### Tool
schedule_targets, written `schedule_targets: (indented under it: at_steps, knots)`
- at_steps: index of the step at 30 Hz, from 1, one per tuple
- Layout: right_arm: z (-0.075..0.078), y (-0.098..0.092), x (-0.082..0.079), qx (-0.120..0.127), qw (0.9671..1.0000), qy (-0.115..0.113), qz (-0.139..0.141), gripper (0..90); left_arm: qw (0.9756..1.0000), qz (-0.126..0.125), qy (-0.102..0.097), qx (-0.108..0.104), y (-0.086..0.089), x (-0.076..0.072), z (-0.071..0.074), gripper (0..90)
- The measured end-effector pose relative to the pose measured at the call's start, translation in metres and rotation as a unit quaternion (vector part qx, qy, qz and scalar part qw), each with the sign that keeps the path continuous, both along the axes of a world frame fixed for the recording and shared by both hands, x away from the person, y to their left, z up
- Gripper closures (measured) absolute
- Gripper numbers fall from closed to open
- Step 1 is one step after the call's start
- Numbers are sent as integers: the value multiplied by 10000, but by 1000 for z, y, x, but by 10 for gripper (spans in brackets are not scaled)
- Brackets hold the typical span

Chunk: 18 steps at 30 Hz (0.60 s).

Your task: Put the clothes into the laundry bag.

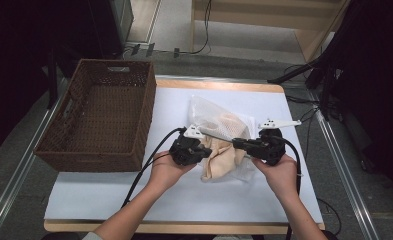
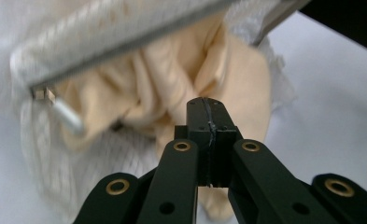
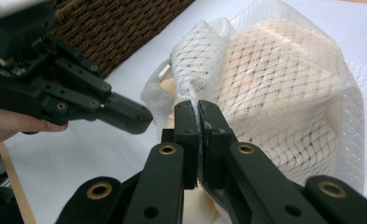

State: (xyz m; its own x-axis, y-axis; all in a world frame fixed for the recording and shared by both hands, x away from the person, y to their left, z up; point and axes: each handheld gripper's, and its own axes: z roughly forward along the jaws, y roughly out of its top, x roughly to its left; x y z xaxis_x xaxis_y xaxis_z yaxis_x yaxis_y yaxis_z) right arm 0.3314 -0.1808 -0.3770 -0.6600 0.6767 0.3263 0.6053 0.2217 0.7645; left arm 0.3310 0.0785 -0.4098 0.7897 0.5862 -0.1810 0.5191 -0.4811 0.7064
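Pinching a fold of the white mesh bag (image 3: pixel 284 93) between my right gripper (image 3: pixel 197 109) fingers, I hold its edge while the cream cloth (image 2: pixel 172 88) spills from its mouth. My left gripper (image 2: pixel 208 105) has its fingers pressed together, empty, their tips just before that cloth. Bag and cloth lie mid-desk (image 1: pixel 99 195), toward the far edge, right of the wicker basket (image 1: pixel 59 145).

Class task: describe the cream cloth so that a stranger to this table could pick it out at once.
Start at the brown wicker basket on the table's left, then look right across the white sheet to the white mesh bag. The cream cloth spills from it: soft and plain, not netted.
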Motion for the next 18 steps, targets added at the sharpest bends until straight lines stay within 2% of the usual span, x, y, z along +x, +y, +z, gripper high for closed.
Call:
schedule_targets:
  at_steps: [3,7,13,16,18]
  knots:
    - [-1,1,1,-12,10000,7,23,881,9999,57,81,83,7,-4,-12,900]
    - [0,3,2,12,10000,-4,53,881,9996,146,220,49,12,-10,-28,900]
    - [0,5,4,21,9999,-7,125,881,9988,229,358,248,16,-13,-49,900]
    - [0,8,5,7,9999,-11,166,881,9985,238,361,333,15,-14,-57,900]
    - [0,9,5,0,9998,-10,178,880,9987,266,371,217,14,-14,-59,900]
